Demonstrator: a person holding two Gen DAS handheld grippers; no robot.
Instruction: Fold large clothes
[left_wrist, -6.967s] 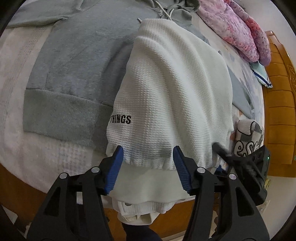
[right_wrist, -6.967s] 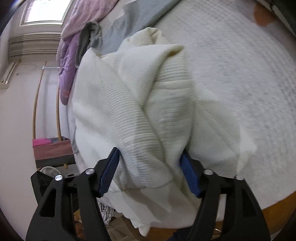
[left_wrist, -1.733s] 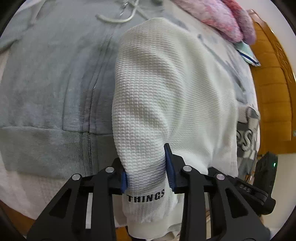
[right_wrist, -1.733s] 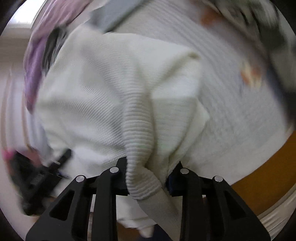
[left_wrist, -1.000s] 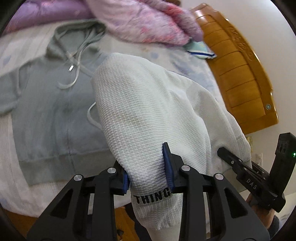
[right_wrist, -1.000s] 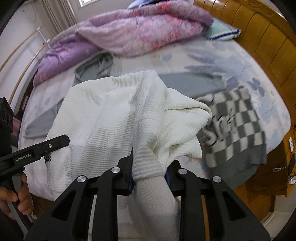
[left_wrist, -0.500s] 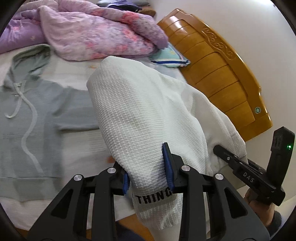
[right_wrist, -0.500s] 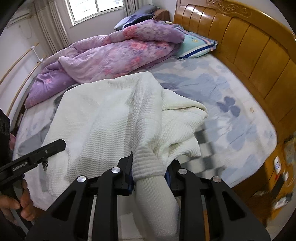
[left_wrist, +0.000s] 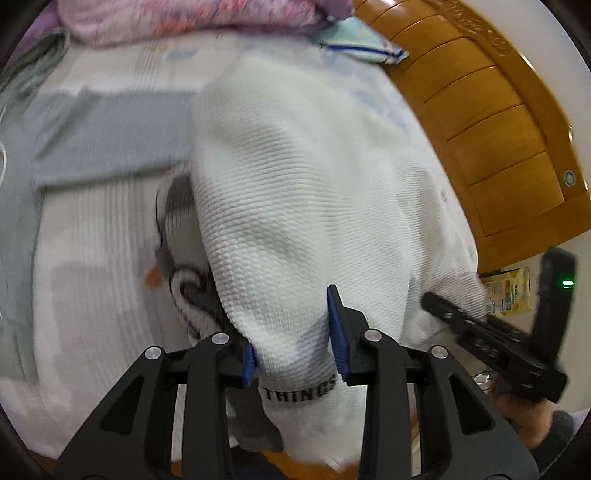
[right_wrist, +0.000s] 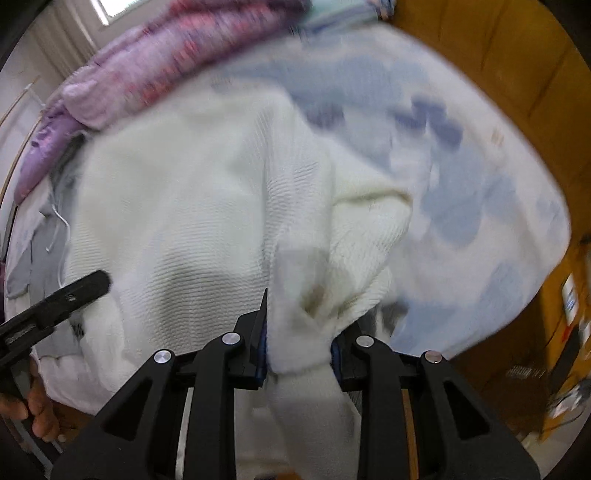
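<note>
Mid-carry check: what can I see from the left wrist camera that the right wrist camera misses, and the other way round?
Left wrist only: the black lettering on the white sweater's hem, a black-and-white patterned garment lying beneath it, and the right gripper beside it.

Right wrist only: a window and the ribbed cuff hanging below the jaws.

Both: the sweater clamped in closed jaws, the left gripper included, the pink quilt, the wooden headboard.
</note>
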